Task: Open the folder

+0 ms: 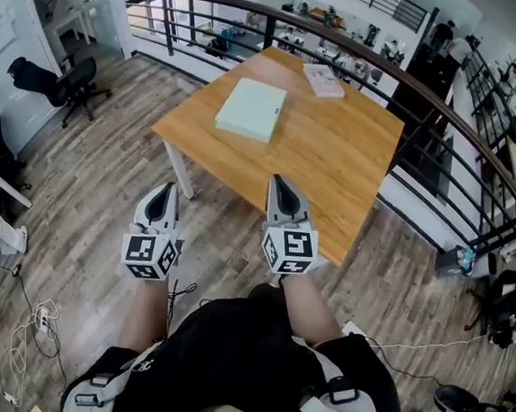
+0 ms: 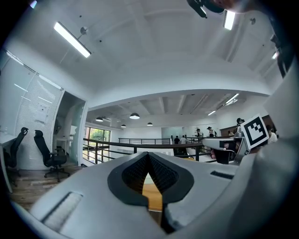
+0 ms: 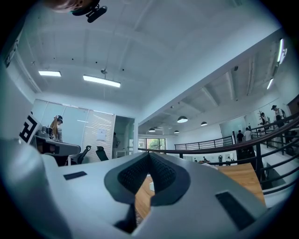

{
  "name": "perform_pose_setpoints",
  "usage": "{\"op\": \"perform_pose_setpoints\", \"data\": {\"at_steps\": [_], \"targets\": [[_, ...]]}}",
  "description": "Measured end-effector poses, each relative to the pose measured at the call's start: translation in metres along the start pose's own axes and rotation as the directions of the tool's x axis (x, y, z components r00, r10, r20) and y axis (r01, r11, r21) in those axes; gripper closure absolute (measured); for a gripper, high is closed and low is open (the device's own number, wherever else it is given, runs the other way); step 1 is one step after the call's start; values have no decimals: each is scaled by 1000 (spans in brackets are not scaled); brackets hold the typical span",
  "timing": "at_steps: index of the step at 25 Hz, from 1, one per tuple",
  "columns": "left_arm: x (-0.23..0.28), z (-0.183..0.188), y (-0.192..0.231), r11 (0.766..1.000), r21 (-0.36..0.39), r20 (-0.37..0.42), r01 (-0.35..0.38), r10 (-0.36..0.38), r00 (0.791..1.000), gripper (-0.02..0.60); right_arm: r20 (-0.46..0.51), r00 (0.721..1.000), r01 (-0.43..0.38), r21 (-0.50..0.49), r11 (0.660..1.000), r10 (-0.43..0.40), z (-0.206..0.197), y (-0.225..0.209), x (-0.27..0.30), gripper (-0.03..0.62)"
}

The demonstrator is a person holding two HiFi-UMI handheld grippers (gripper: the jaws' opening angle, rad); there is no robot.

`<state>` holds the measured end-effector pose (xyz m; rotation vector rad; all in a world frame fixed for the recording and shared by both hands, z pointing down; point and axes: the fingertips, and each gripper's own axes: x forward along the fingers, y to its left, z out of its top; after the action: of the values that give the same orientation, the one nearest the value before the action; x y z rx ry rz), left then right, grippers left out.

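Left gripper [image 1: 162,193]: pale grey tapered shell, black inset.
Right gripper [image 1: 279,183]: matched; dark ribbed pads [image 3: 133,175].
Marker cubes [image 1: 149,255]: white, carried black square codes.
Clothing: black top [image 1: 234,354], grey harness straps [image 1: 95,391], black buckles [image 1: 339,390].

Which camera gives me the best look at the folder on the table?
The head view: the pale green folder lies closed and fully visible on the wooden table. The left and right gripper views catch only a strip of the table, with at most a pale sliver that might be the folder.
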<state>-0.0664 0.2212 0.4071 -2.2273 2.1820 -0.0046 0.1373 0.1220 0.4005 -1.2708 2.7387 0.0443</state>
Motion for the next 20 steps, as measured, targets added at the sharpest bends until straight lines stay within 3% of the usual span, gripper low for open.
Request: {"op": "perform_pose_setpoints", "data": {"at_steps": [9, 20], "targets": [[32, -19, 24, 1000, -14, -30, 0, 0, 1000, 583, -10, 1000, 12, 25, 1000, -12, -20, -8, 35, 588], [126, -13, 62, 999, 17, -30, -28, 29, 999, 583, -8, 1000, -11, 62, 998, 11, -38, -49, 139, 588]]}}
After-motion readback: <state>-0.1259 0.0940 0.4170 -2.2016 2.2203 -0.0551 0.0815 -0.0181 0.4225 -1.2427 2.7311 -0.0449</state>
